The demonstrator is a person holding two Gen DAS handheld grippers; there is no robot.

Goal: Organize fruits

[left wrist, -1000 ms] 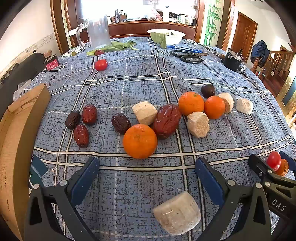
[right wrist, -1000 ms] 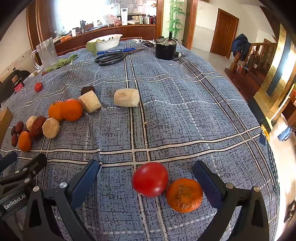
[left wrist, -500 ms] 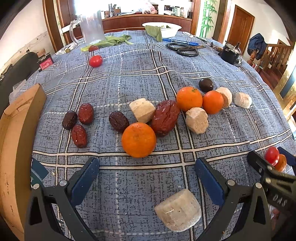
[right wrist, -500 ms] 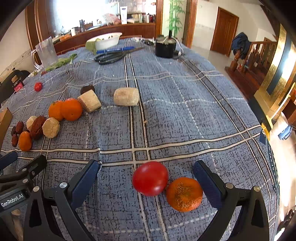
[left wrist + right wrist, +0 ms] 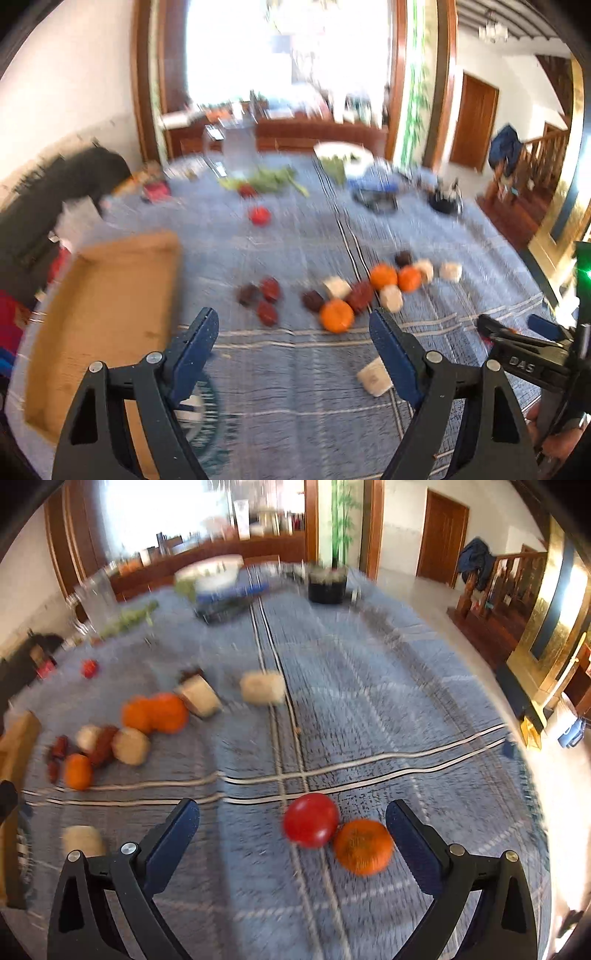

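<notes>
Both views are motion-blurred. My left gripper (image 5: 291,336) is open and empty, raised above the blue checked cloth. Ahead of it lie oranges (image 5: 336,315), dark red dates (image 5: 266,313) and pale cut chunks (image 5: 390,298); one pale chunk (image 5: 373,376) lies by its right finger. My right gripper (image 5: 291,819) is open and empty, with a red tomato (image 5: 311,820) and an orange (image 5: 362,846) on the cloth between its fingers. The fruit cluster (image 5: 155,712) lies far left in the right wrist view.
A wooden tray (image 5: 99,314) sits on the left of the table. A small tomato (image 5: 259,215), greens, a glass jug (image 5: 238,151), a white bowl (image 5: 343,153), scissors and a black pot (image 5: 327,583) stand at the far end. The right gripper's body (image 5: 524,354) shows at right.
My left gripper has lifted and pulled back fast, so the fruit looks smaller and the tray shows fully. My right gripper has shifted slightly, the tomato and orange still between its fingers.
</notes>
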